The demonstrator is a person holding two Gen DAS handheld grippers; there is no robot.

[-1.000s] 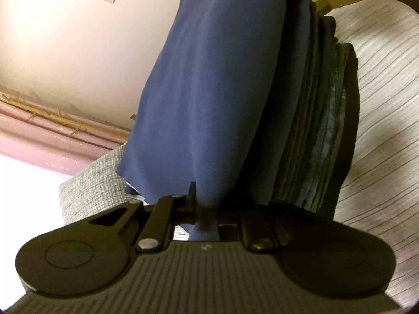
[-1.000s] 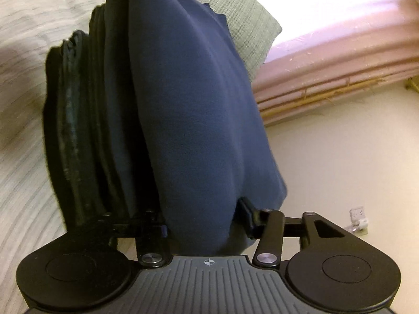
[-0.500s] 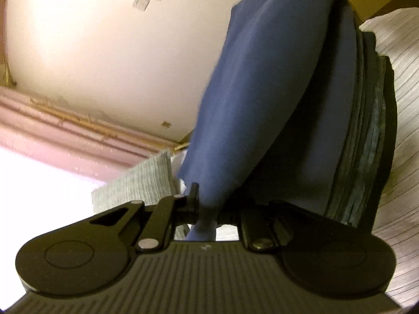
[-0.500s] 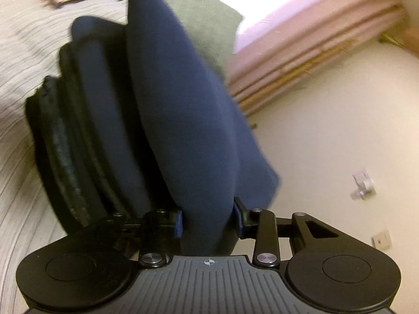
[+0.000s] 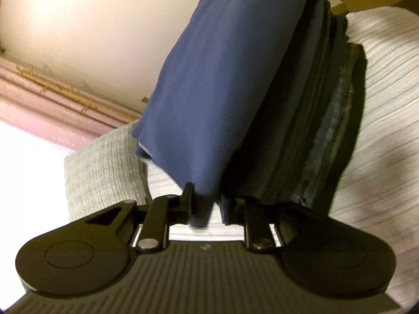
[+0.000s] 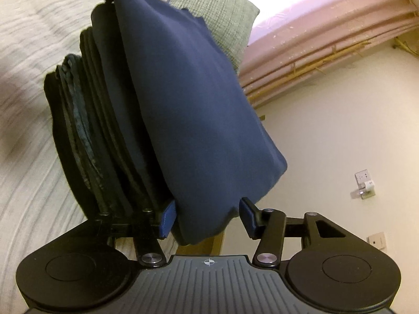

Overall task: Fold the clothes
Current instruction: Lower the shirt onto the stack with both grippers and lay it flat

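Both grippers pointed downward at a slant along a folded navy cloth [image 5: 222, 83], one at each end of it.

In the left wrist view the left gripper [image 5: 207, 206] sat low in the frame, just left of centre. Its jaws had just been opening; a gap showed between the right finger and the cloth's corner, which hung down between the fingers against the left one. The pads did not press it from both sides, so the grip was loosened.

In the right wrist view the right gripper [image 6: 207, 217] sat low at centre. Its jaws had also just been opening and stood well apart. The cloth [image 6: 188, 110] bulged between them, resting against the blue left pad [image 6: 167, 217], while the right finger [image 6: 248, 217] stood clear of it. At the upper left of that frame the other gripper's black frame met the cloth's far end.

The cloth ran from lower centre up to the top of each frame, lying against a stack [image 6: 86, 130] of dark folded clothes on a striped bed [image 5: 387, 130]. A grey pillow [image 6: 222, 10] lay beyond, near pink curtains [image 6: 327, 34].

A wall socket [image 6: 364, 183] showed at mid right in the right view. No readable writing or brand showed; only a small round crosshair mark [image 6: 208, 262] on the right gripper's body.
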